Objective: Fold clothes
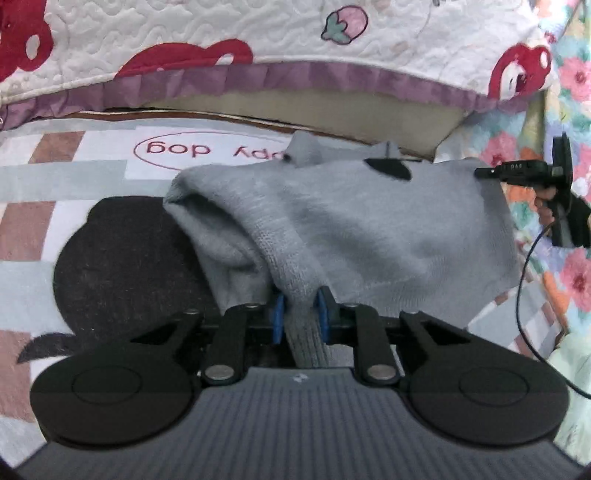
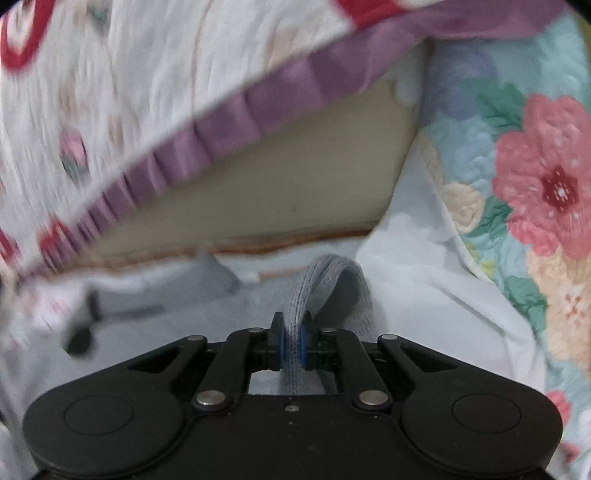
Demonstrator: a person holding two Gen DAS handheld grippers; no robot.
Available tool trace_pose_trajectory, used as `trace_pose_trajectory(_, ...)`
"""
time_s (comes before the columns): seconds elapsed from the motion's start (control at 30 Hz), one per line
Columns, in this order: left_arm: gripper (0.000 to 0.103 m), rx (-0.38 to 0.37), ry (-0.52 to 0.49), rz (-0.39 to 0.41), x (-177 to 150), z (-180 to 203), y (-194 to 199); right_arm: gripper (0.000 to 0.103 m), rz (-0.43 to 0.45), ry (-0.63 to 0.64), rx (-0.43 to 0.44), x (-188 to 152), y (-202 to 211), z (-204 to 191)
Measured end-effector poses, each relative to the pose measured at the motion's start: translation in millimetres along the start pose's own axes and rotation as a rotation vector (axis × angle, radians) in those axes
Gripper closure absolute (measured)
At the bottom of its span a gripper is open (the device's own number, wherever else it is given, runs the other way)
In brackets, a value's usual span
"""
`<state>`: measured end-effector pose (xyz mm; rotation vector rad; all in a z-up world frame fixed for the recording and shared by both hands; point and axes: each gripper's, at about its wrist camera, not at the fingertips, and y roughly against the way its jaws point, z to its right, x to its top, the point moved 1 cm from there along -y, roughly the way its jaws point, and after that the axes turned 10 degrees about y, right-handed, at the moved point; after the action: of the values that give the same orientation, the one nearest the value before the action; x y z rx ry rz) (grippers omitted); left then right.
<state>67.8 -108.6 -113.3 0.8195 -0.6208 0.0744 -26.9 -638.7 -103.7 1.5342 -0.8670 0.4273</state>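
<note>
While both ends hang pinched, the grey knit sweater [image 1: 354,229] sags between left gripper [image 1: 301,314] and right gripper [image 2: 293,347]. Risk: ribbed edge slips from narrow bites. Uneven pull skews the fold.

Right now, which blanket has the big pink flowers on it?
The floral quilt on the right, pale blue with pink flowers. The white quilt has red shapes, a strawberry and a purple ruffle; the checked blanket under the grey sweater says "dog".

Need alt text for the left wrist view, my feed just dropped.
The left gripper is shut on a ribbed edge of a grey knit sweater, which is bunched on a patchwork blanket printed with a black dog shape. At far right the right gripper meets the sweater's other side, before a strawberry-print quilt.
</note>
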Motion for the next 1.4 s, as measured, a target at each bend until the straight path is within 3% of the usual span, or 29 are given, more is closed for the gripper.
trace_pose_trajectory(0.13,0.087,-0.094,0.043,0.048,7.6,0.7,5.0,0.095,-0.002,0.003,0.02,-1.3,5.1,3.5)
trace_pose_trajectory(0.23,0.087,-0.112,0.071,0.09,12.1,4.6,4.0,0.094,-0.055,0.045,-0.034,-4.0,-1.1,-1.3)
trace_pose_trajectory(0.3,0.085,-0.077,0.083,0.112,12.0,5.0,-1.7,0.091,-0.099,0.101,-0.106,-7.3,-6.5,-7.6)
trace_pose_trajectory(0.4,0.081,-0.002,0.084,0.116,11.9,2.5,-13.4,0.088,-0.102,0.082,-0.087,-11.7,-7.4,-8.7)
trace_pose_trajectory(0.47,0.082,-0.004,0.087,0.121,14.5,1.6,-18.5,0.088,-0.104,0.036,-0.042,-12.4,-3.9,-10.6)
trace_pose_trajectory(0.5,0.084,0.005,0.08,0.121,17.4,3.7,-20.0,0.088,-0.107,0.006,-0.014,-12.3,-1.4,-12.1)
trace_pose_trajectory(0.63,0.094,0.045,0.044,0.12,29.7,13.3,-25.2,0.085,-0.113,0.079,0.079,-6.2,-12.3,-28.0)
trace_pose_trajectory(0.67,0.097,0.055,0.035,0.12,32.7,15.7,-26.5,0.073,-0.133,0.089,0.05,-5.5,-22.4,-26.7)
trace_pose_trajectory(0.73,0.097,0.075,0.017,0.12,38.8,20.5,-29.1,0.075,-0.159,0.093,0.022,-4.8,-41.0,-22.2)
trace_pose_trajectory(0.77,0.098,0.073,0.023,0.124,44.0,21.3,-26.7,0.095,-0.12,0.073,0.043,-1.6,-37.4,-17.8)
trace_pose_trajectory(0.93,0.098,-0.018,0.083,0.239,93.5,13.1,7.2,0.094,0.087,-0.06,0.125,24.0,-12.0,13.0)
trace_pose_trajectory(1.07,0.098,0.048,0.085,0.321,119.9,-2.6,-4.4,0.095,0.16,-0.128,0.106,53.2,-6.5,35.4)
trace_pose_trajectory(1.17,0.098,0.105,0.087,0.221,112.1,-15.2,-38.9,0.095,0.04,-0.087,0.003,60.5,-41.8,38.7)
trace_pose_trajectory(1.23,0.098,0.09,0.156,0.198,107.5,-27.6,-46.4,0.095,-0.053,-0.05,-0.055,58.5,-64.9,37.0)
trace_pose_trajectory(1.27,0.097,0.081,0.193,0.189,105.2,-33.9,-49.7,0.091,-0.079,-0.018,-0.069,56.0,-71.5,32.2)
trace_pose_trajectory(1.33,0.096,0.063,0.266,0.169,100.8,-46.5,-56.3,0.071,-0.1,0.022,-0.086,49.4,-75.3,22.2)
trace_pose_trajectory(1.37,0.095,0.054,0.302,0.159,98.5,-52.8,-59.5,0.059,-0.082,0.002,-0.078,45.4,-70.2,22.2)
trace_pose_trajectory(1.4,0.095,0.026,0.335,0.155,98.7,-59.5,-58.7,0.054,-0.064,-0.018,-0.069,41.5,-65.0,22.1)
